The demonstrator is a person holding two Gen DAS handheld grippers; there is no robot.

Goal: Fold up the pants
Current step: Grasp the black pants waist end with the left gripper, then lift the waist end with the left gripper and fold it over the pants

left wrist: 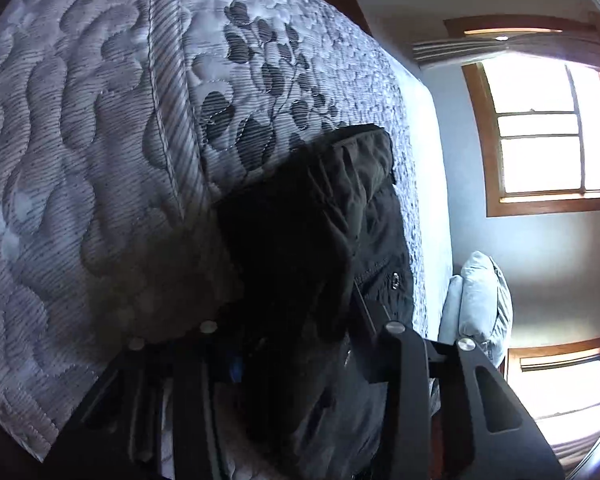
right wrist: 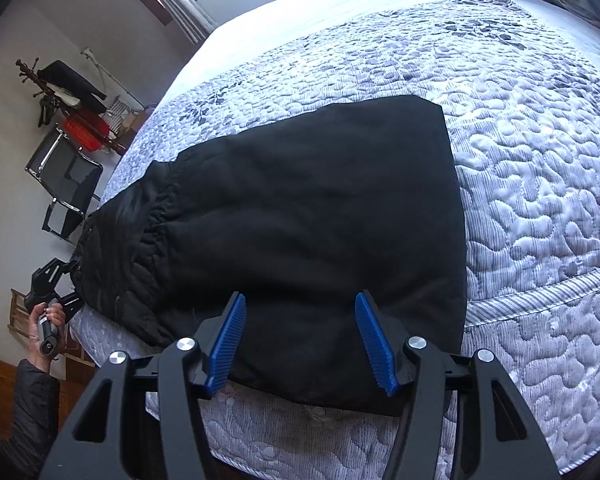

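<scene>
Lying flat on quilted bedspread (right wrist: pixel 532 168), matte black pants (right wrist: pixel 300 208); right tool (right wrist: pixel 300 344) agape, left tool (right wrist: pixel 66 284) pinching waistband.

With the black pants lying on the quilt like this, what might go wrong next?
1. The pants lie at the bed's near edge, so a pull could slide them off.
2. The right gripper is open, holding nothing.
3. The left gripper sits at the waist end; uneven pulls may skew the fold.

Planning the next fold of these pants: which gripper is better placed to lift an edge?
Right. The right gripper has its jaws open, straddling the near edge of the black pants on the bed. The left gripper sits off the far end, its jaws state unclear.
</scene>
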